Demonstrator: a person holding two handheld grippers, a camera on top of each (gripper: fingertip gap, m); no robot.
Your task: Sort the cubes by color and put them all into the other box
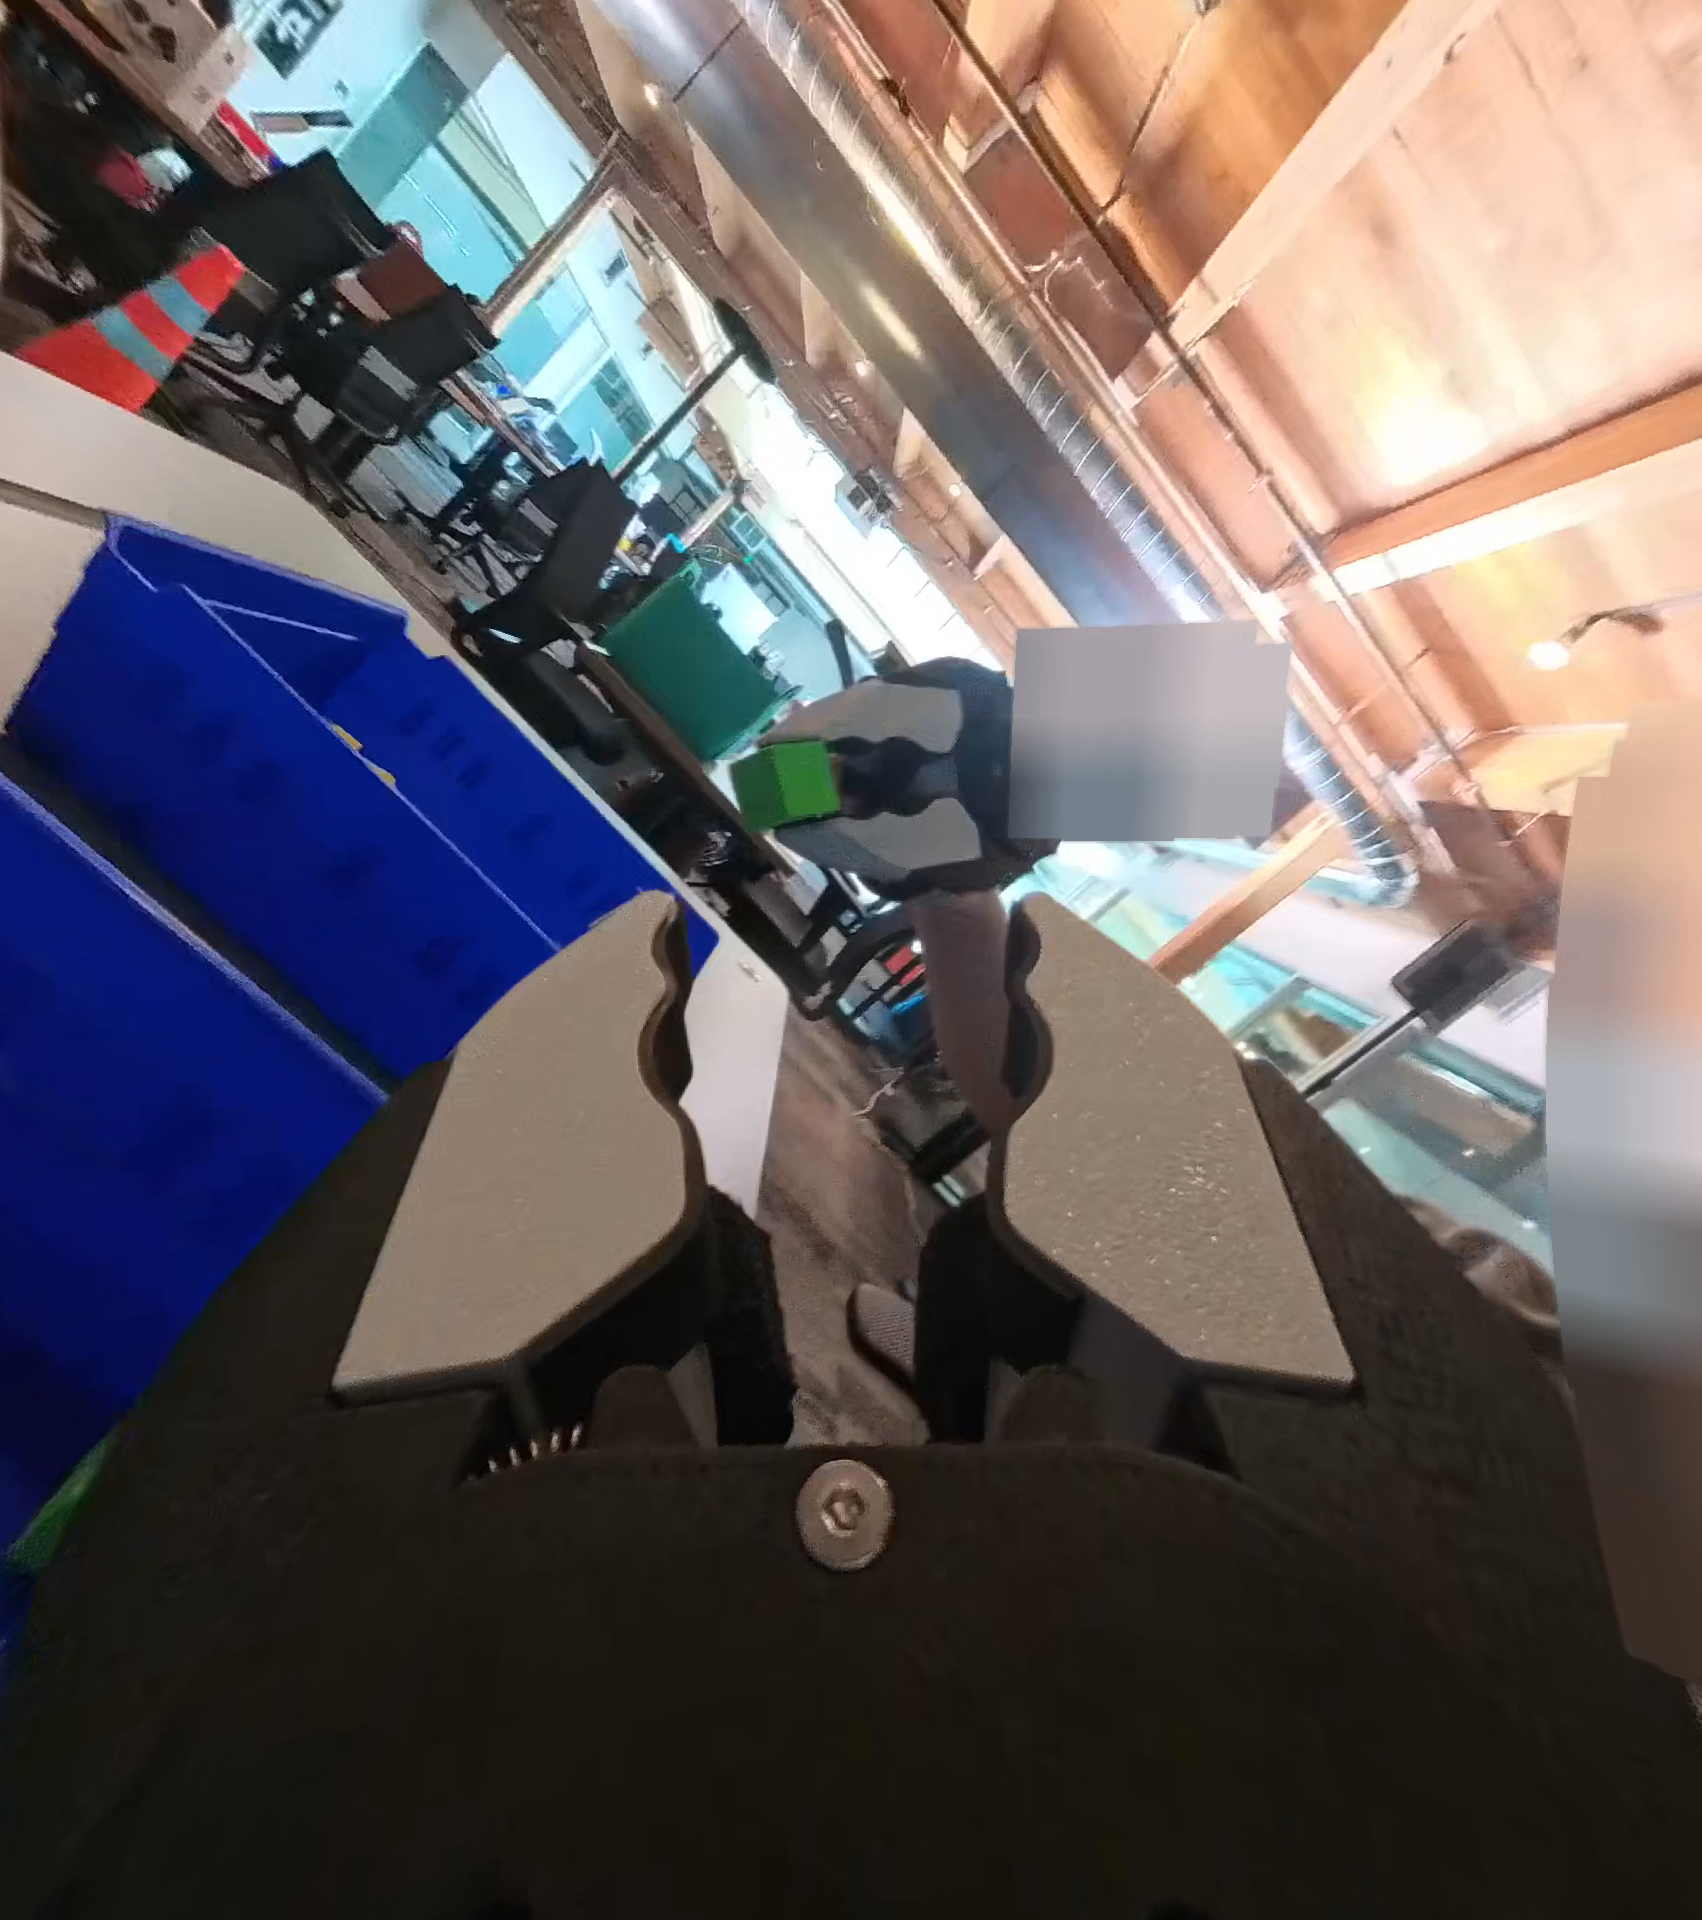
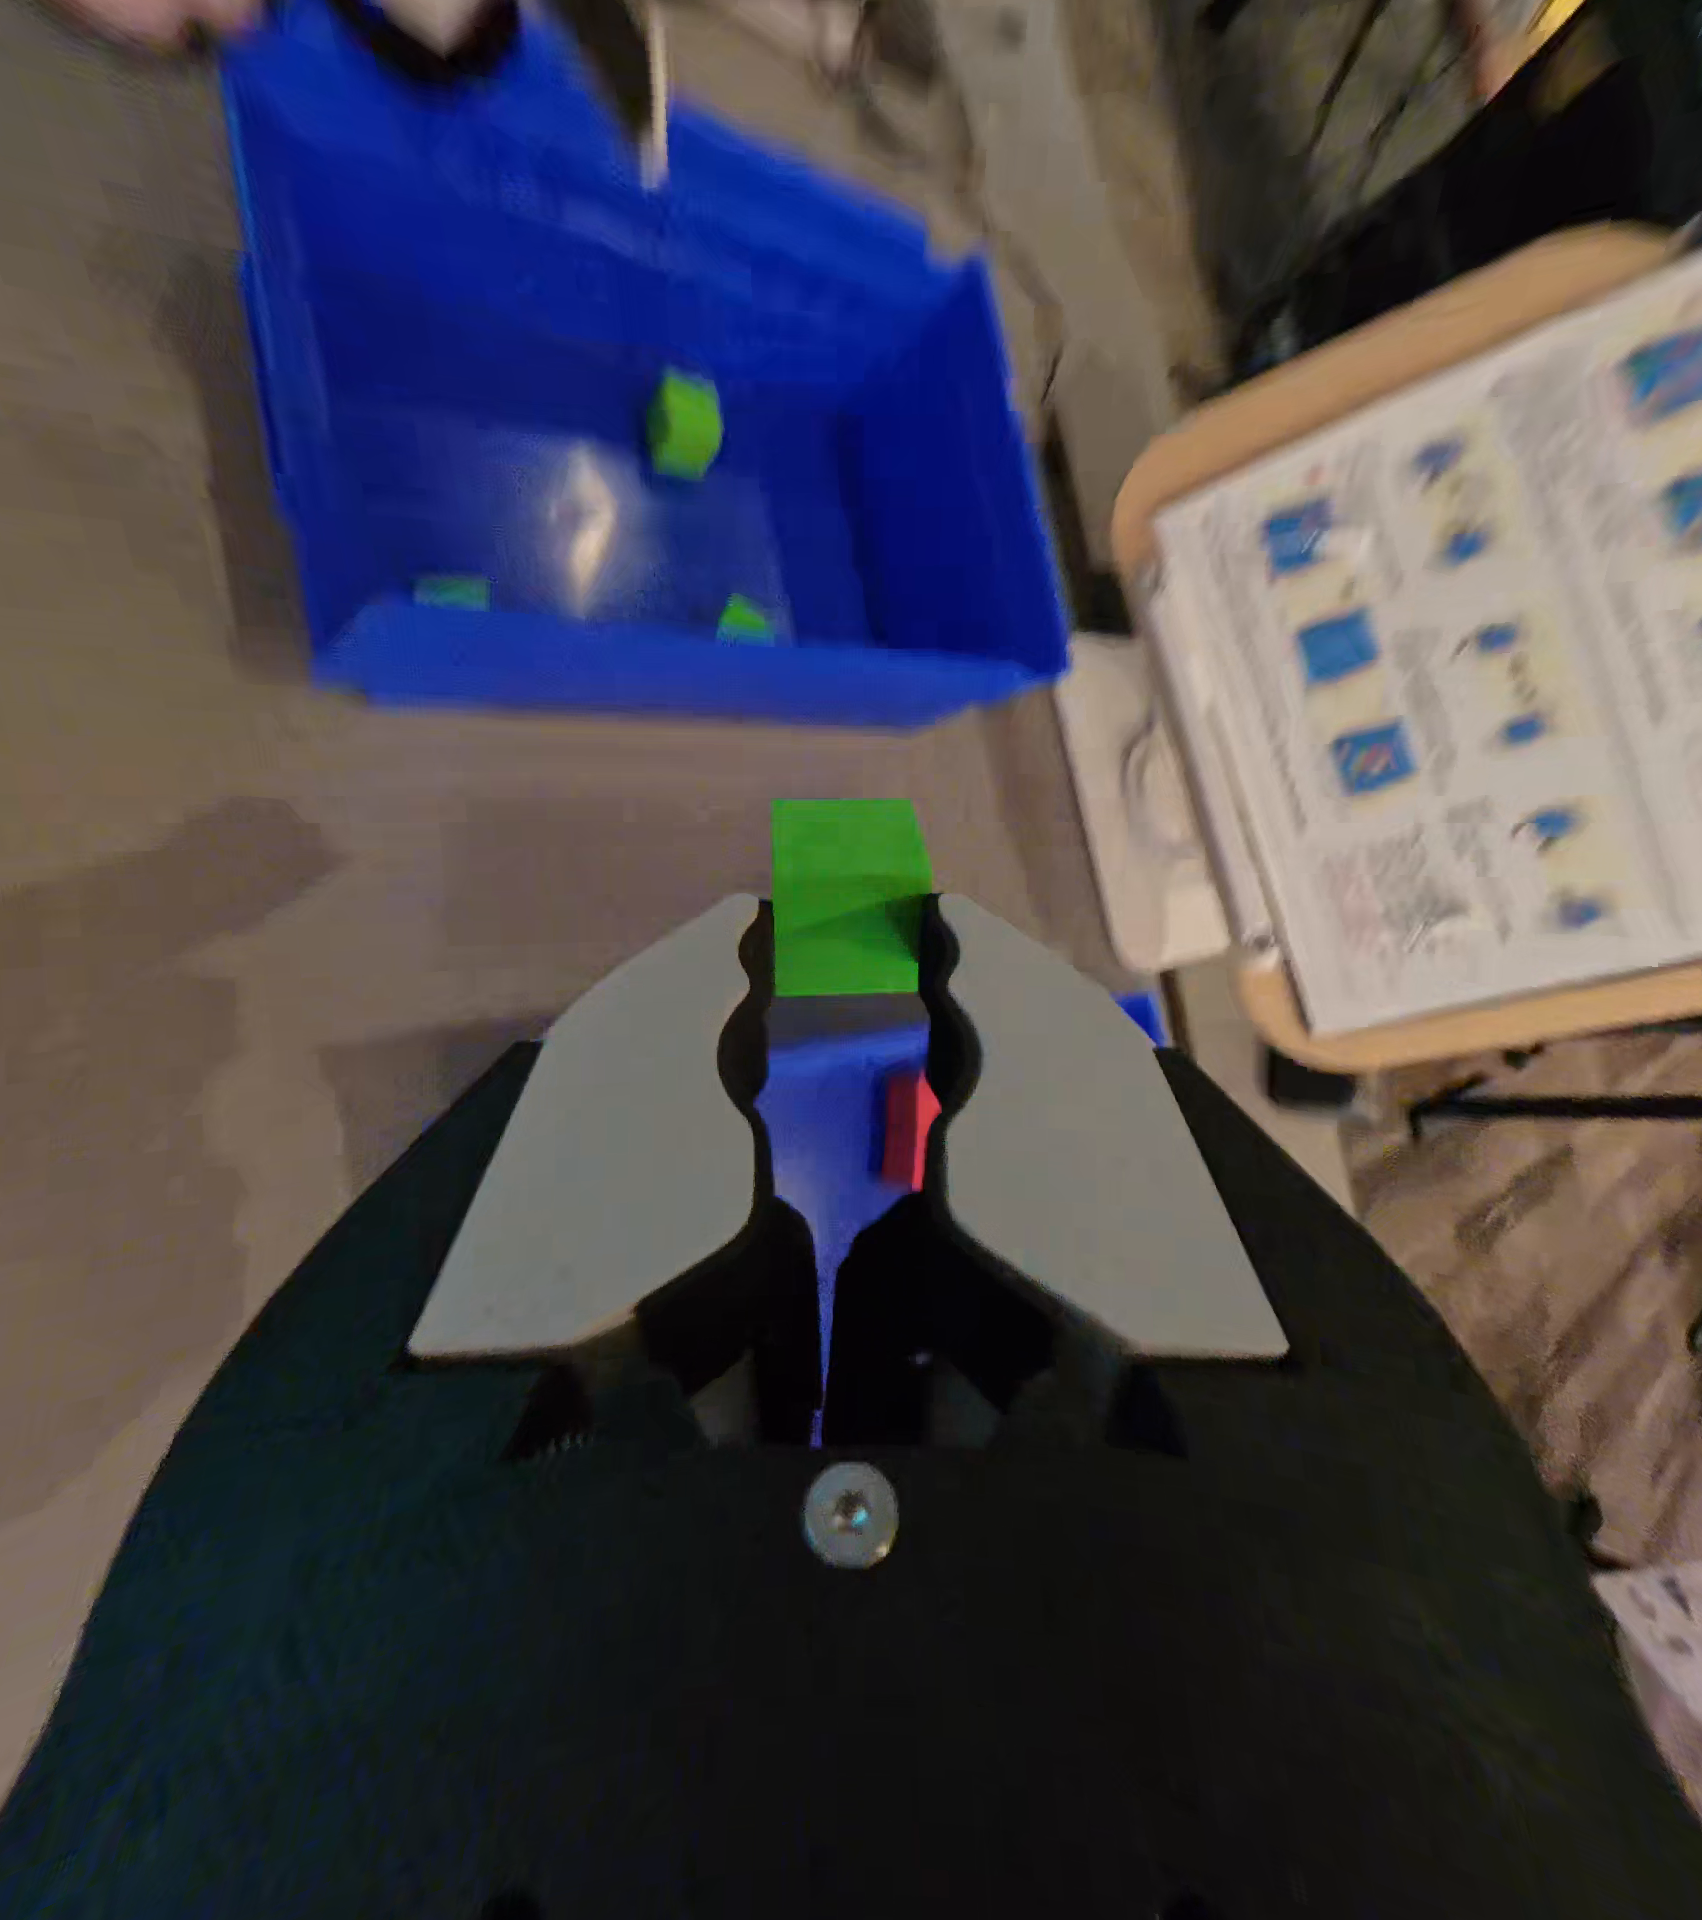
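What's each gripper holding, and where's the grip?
Right gripper: green cube, pinched at the fingertips on two opposite faces. Left gripper: open, holding nothing.

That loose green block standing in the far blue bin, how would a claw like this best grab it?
From above, I'd guess, closing on two opposite flat faces of the green cube. The blue bin has tall walls that block any sideways approach, and the cube sits apart from the other pieces, leaving finger room.

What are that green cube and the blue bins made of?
The green cube, clamped in the right gripper, looks like matte solid plastic or foam: flat colour, crisp edges. The blue bin looks like glossy moulded plastic, with a sheen on its floor.
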